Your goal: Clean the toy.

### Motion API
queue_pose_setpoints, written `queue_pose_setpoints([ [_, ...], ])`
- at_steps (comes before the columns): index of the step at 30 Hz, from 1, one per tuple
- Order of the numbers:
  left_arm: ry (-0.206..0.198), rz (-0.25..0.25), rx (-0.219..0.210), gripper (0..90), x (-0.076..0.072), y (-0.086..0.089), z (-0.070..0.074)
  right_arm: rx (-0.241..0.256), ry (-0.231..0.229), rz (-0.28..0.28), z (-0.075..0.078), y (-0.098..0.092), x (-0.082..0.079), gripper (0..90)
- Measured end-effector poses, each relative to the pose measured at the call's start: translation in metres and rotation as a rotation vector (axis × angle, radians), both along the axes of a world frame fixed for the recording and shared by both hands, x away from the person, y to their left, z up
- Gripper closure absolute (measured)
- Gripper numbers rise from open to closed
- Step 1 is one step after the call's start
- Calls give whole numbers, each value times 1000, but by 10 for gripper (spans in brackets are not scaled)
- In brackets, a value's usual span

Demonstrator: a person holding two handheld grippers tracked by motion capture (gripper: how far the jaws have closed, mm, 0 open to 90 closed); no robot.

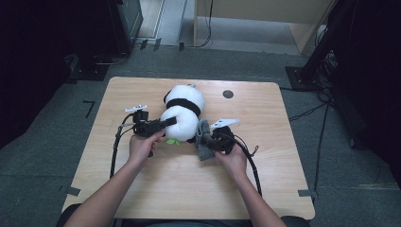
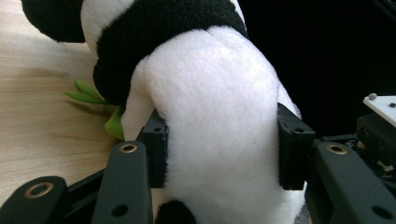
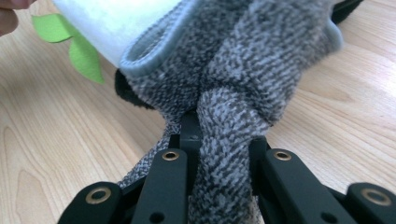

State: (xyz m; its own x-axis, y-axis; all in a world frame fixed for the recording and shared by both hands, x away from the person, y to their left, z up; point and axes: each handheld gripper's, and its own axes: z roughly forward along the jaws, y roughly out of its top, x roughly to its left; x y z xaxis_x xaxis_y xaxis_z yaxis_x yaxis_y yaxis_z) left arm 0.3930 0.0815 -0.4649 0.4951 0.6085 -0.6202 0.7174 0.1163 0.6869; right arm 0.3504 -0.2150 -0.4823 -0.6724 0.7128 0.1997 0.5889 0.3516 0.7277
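Black left tool (image 1: 171,122) and right tool (image 1: 206,138), brass-ringed joints, black cables, bare forearms.

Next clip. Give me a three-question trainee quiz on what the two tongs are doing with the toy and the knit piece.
1. True or false: the left tongs clamp the panda plush on its white body.
2. What do the right tongs pinch? A) a green leaf B) the grey knit sock C) a cable
3. In the right gripper view, where does the sock's open cuff sit relative to the plush?

Key
1. True: one jaw presses each side of the white fur.
2. B
3. It is partly over the plush's white end, beside the green leaves.
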Motion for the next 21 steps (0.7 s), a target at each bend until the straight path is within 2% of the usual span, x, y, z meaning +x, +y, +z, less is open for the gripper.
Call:
queue_pose_setpoints([
  [15,-12,15,19,504,2,3,-1,11,9,77,1,19,-10,783],
  [21,-3,19,12,503,3,5,-2,21,3,122,5,27,-15,784],
])
